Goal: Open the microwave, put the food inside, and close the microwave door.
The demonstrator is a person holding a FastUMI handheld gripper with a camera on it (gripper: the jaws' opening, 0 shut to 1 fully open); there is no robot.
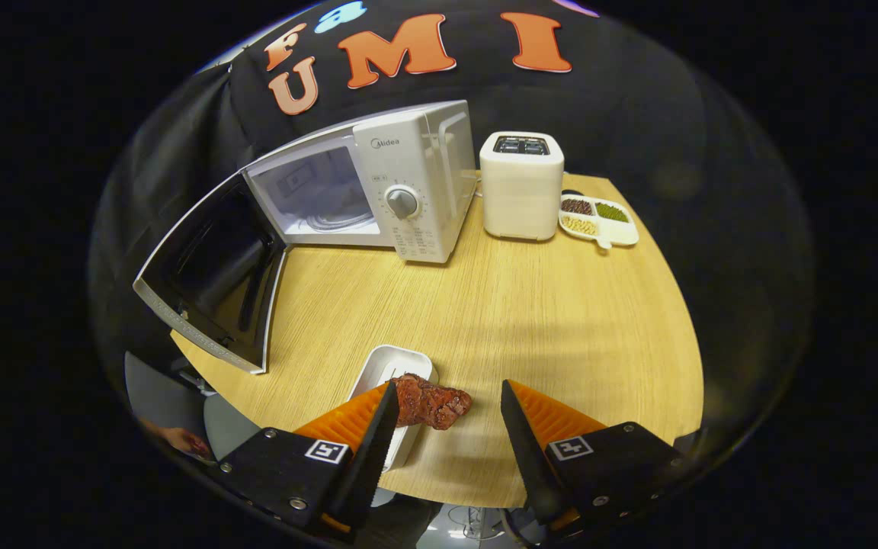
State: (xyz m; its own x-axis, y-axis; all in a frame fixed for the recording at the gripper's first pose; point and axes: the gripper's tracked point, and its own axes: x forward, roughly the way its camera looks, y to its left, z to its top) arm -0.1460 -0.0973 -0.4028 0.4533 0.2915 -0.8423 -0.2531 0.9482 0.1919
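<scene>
Up close, the gripper hangs with its 2 fingers spread wide, gripping nothing. A dark red-brown chunk of meat lies by the left finger, overhanging a small white rectangular dish on the round wooden table. Beyond, the white microwave stands with its door swung open.

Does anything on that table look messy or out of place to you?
One thing: the piece of meat hangs partly off its small white dish, spilling onto the wooden table, just ahead of the open gripper. The microwave door stands wide open, as the task needs. The toaster and bean tray sit tidy.
</scene>
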